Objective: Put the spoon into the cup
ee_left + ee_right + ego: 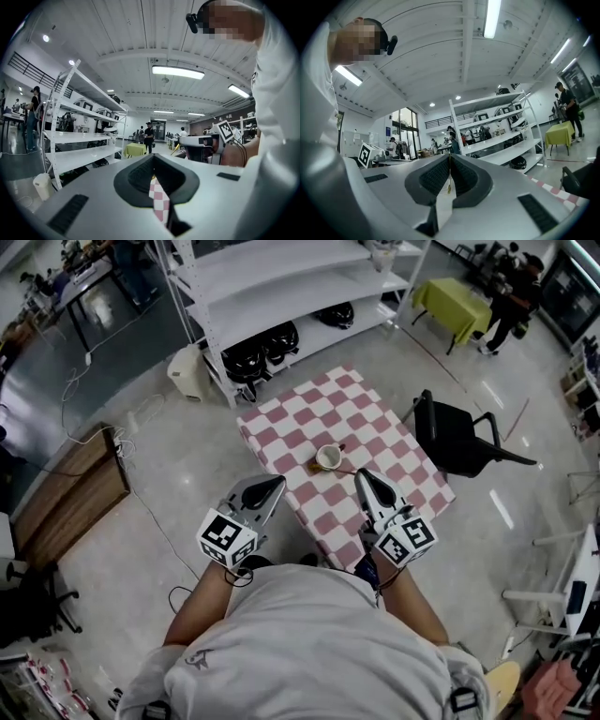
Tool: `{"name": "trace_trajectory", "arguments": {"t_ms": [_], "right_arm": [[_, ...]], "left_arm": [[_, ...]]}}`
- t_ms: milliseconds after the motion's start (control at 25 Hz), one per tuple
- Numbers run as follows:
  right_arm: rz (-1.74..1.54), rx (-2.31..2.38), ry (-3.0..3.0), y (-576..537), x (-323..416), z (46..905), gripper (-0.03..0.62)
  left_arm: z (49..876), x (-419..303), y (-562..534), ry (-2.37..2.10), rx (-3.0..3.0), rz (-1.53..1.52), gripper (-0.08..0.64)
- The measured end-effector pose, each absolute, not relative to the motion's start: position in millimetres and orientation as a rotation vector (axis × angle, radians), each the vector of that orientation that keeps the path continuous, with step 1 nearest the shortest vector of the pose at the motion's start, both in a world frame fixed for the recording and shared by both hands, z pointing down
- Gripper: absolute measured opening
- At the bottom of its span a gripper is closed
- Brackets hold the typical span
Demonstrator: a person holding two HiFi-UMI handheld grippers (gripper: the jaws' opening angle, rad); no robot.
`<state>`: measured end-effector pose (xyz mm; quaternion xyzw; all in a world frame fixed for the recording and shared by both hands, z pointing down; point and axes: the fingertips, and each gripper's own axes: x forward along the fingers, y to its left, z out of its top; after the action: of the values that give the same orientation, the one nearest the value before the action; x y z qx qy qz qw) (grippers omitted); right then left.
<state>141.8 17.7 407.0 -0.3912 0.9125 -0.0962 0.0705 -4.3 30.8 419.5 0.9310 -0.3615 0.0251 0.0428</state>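
— Jaws?
— Both pressed together, empty. My left gripper [277, 482] sits at the table [309, 409]'s left edge, my right gripper [364, 474] over its top.
— Cup [328, 457]?
— Mid-table, well clear of every edge; chair [455, 437] beside the right edge.

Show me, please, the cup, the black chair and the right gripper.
cup [328, 458]: head view, inside its mouth.
black chair [457, 440]: head view, on its seat.
right gripper [364, 477]: head view, at its closed jaw tips.

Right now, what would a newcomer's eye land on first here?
The pink-and-white checked table at the centre of the head view, with a cup on its near part. Then the left gripper and right gripper, both shut and empty, pointing at it from the person's side.
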Motion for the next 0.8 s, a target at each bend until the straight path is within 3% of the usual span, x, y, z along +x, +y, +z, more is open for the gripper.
{"name": "trace_trajectory", "arguments": {"t_ms": [800], "right_arm": [[-0.330, -1.525, 2.566, -30.2, 197.7, 410.2, 0.034]], "left_arm": [[425.5, 61.5, -74.3, -0.688, 2.953, 0.127, 0.012]]}}
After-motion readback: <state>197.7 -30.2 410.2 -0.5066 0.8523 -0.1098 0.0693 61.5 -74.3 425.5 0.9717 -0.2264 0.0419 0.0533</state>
